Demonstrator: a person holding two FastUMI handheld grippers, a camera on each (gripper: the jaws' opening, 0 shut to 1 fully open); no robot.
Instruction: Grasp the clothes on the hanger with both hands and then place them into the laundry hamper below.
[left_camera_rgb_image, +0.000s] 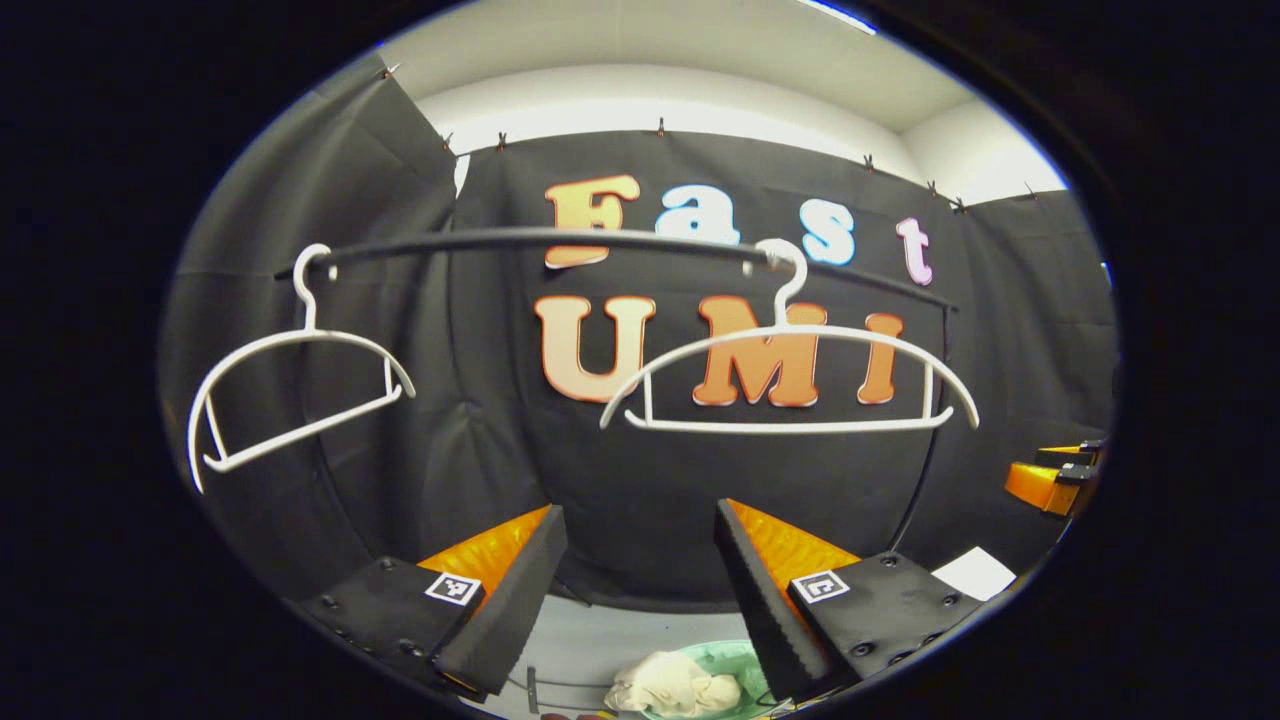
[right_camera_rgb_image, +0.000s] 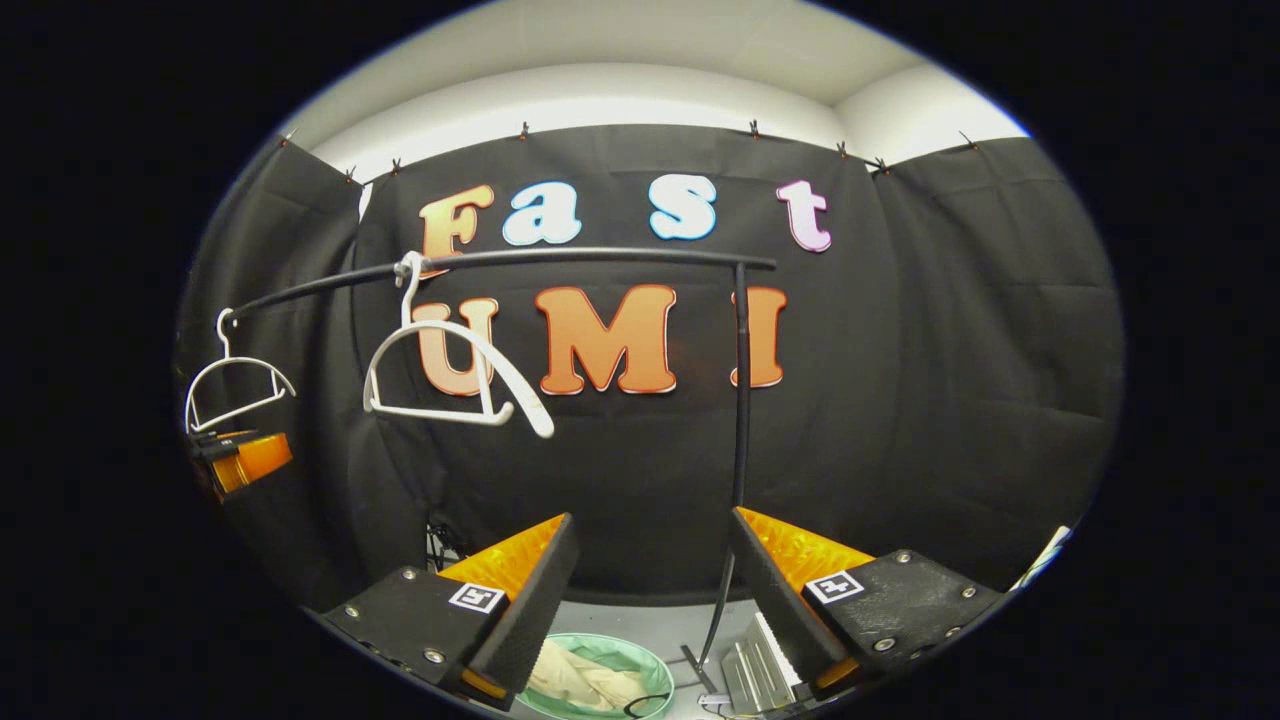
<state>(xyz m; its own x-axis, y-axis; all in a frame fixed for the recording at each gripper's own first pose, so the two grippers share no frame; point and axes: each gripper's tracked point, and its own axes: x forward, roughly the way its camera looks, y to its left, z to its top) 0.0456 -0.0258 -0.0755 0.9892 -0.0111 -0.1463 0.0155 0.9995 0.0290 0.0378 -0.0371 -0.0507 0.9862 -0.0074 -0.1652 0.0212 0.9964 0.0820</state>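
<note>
While both white hangers hang bare on the black rail (left_camera_rgb_image: 600, 238), the cream-coloured clothes (left_camera_rgb_image: 672, 686) lie crumpled inside the green laundry hamper (left_camera_rgb_image: 742, 660) on the floor below. In the left gripper view, the left hanger (left_camera_rgb_image: 290, 400) hangs near the rail's left end and is tilted; the right hanger (left_camera_rgb_image: 790, 375) hangs toward the rail's right end, roughly level. The left tongs (left_camera_rgb_image: 640, 590) are released, fingers well apart with nothing between them, and the hamper shows low in the gap. At that view's right edge the other gripper's orange fingers are partly visible. In the right gripper view, the right tongs (right_camera_rgb_image: 655, 590) are likewise released and empty, held above the hamper, with the rail's upright post (right_camera_rgb_image: 742, 400) just beyond the right finger.
</note>
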